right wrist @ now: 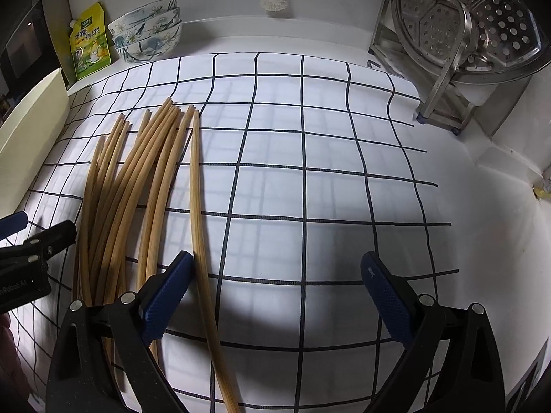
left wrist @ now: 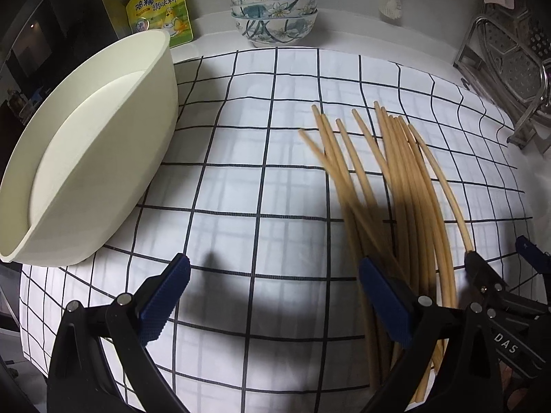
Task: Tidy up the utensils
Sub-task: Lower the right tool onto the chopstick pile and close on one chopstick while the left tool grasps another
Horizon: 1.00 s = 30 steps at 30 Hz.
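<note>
A large cream oval plastic basin [left wrist: 93, 158] is sitting at the far left, on the edge of the white cloth with a black grid [left wrist: 241, 137]. Behind it, a yellow seasoning pouch [left wrist: 160, 7] and a stack of floral ceramic bowls [left wrist: 273, 12] are standing against the wall. The left gripper [left wrist: 273, 296] is hovering over the cloth with its blue-padded jaws spread wide, holding nothing. Just right of it, a loose bundle of bamboo chopsticks [right wrist: 137, 186] is lying fanned on the cloth. The right gripper [right wrist: 275, 296] is likewise gaping empty, one chopstick lying beside its left finger. A perforated steel rack [right wrist: 458, 44] is standing at far right.
</note>
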Each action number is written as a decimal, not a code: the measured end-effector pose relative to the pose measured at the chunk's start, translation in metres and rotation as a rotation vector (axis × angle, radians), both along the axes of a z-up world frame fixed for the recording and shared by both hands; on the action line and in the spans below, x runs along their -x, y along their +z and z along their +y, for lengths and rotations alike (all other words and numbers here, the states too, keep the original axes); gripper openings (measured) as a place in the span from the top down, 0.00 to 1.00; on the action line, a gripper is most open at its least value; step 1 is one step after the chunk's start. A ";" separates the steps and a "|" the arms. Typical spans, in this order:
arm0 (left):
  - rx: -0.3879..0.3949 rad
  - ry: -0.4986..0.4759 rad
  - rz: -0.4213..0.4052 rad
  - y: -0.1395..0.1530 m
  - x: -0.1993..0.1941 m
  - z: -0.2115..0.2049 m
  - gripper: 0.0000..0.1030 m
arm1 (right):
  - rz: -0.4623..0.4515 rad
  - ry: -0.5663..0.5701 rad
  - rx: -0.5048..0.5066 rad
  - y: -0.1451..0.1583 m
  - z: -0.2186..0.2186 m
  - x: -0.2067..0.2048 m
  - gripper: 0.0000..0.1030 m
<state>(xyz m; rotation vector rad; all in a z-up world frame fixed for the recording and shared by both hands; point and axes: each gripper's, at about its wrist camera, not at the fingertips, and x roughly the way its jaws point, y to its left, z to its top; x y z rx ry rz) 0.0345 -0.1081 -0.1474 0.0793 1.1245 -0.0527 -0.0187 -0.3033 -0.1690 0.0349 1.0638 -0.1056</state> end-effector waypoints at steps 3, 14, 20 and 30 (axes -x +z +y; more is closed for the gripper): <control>-0.004 -0.015 0.009 -0.003 0.000 -0.003 0.06 | 0.000 -0.003 -0.002 -0.001 -0.001 0.000 0.09; -0.017 0.003 0.020 -0.009 0.006 0.004 0.05 | -0.003 -0.001 -0.009 -0.001 -0.002 0.002 0.09; 0.015 0.009 0.023 -0.009 -0.006 0.004 0.14 | -0.023 0.039 0.002 0.002 0.006 -0.001 0.22; 0.044 -0.079 0.008 0.000 -0.012 -0.015 0.84 | -0.017 0.164 -0.041 0.007 0.029 -0.009 0.93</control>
